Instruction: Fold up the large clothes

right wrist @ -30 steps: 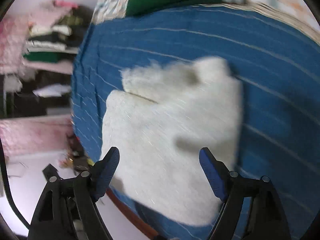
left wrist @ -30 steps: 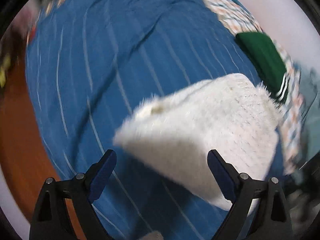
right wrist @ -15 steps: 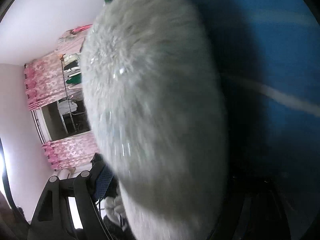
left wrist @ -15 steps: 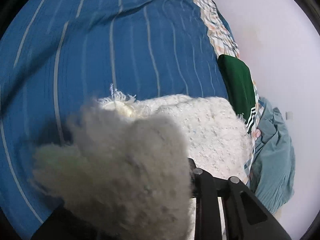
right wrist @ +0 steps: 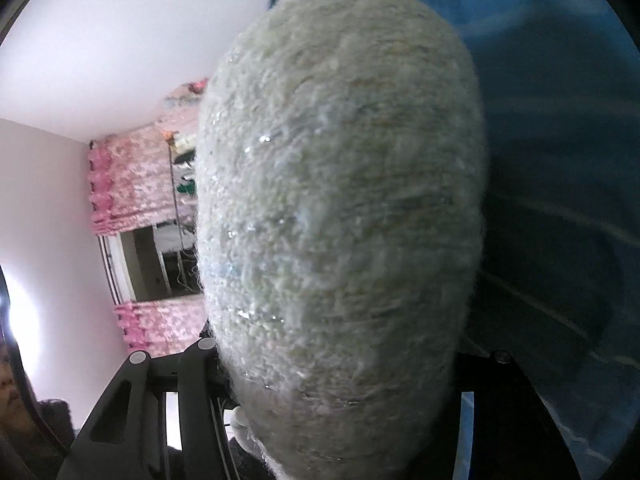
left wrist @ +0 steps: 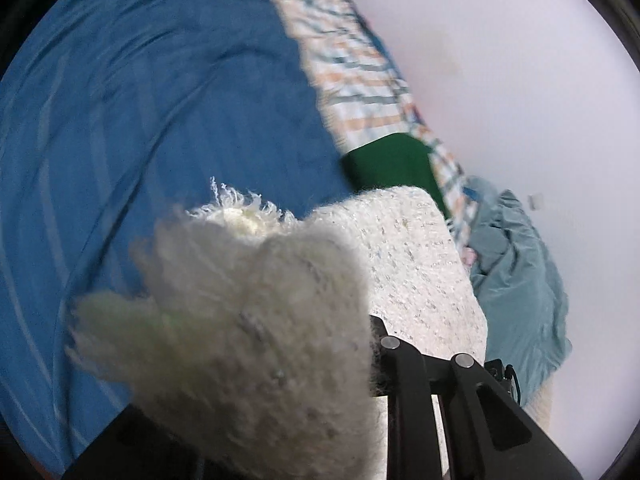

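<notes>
On my left wrist view, my left gripper (left wrist: 320, 408) is clamped on a bunch of the fluffy white sweater (left wrist: 408, 264), lying on the blue striped bedspread (left wrist: 160, 120). On the right wrist view, my right gripper (right wrist: 340, 368) is closing around the sweater's bulging fold (right wrist: 340, 200).

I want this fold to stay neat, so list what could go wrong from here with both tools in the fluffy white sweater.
1. The left tool is shut on a thick bunch of the white sweater; lifting may drag the folded part out of shape.
2. The right tool is closing around a fat roll of sweater; its hold may be shallow and slip.
3. The sweater fills the right wrist view, so placement on the blue bedspread is nearly blind.
</notes>
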`<action>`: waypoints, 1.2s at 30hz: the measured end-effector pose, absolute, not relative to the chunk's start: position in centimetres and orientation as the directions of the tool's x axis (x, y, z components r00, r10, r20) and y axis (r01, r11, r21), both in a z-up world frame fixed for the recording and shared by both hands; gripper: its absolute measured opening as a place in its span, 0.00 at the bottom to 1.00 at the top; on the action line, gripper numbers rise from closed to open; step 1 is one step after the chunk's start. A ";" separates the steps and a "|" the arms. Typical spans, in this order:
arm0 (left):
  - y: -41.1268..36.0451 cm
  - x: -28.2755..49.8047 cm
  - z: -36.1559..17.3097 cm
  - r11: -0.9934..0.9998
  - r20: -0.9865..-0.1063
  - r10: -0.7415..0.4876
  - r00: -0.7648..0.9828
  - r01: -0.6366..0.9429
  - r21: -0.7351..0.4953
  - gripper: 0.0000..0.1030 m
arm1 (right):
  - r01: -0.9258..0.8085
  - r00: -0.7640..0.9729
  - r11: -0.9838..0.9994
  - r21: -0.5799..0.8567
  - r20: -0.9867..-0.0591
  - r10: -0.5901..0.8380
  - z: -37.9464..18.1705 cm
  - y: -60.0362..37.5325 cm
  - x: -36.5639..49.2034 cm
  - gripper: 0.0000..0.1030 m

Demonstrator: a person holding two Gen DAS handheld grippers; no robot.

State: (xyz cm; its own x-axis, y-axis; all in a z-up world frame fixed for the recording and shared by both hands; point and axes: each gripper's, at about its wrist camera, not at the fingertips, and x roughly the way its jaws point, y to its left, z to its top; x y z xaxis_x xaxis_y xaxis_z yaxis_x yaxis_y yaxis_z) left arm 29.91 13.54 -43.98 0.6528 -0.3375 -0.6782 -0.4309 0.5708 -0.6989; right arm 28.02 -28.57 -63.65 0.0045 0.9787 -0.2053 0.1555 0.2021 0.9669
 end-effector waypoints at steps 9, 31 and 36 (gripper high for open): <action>14.9 47.4 -38.1 0.619 -0.589 -0.423 0.689 -0.256 -0.743 0.17 | 0.041 0.132 0.219 0.975 -0.223 0.966 -54.5 -26.4 40.2 0.56; 8.3 69.3 -51.7 0.748 -0.712 -0.438 0.549 -0.216 -0.627 0.29 | 0.146 0.123 0.351 0.925 -0.369 0.921 -67.1 -29.7 64.4 0.66; 7.1 69.0 -49.1 0.902 -0.817 -0.241 0.524 -0.189 -0.387 0.66 | 0.094 0.158 0.706 0.702 -0.711 0.686 -60.7 -29.8 63.2 0.88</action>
State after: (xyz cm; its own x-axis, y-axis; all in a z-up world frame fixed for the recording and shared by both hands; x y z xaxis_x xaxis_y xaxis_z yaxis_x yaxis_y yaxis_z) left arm 68.97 7.07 -49.08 0.5243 -0.2406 -0.8168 -0.1890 0.9025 -0.3871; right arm 63.23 -29.78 -60.66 0.1578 0.6857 -0.7106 0.0940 0.7059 0.7021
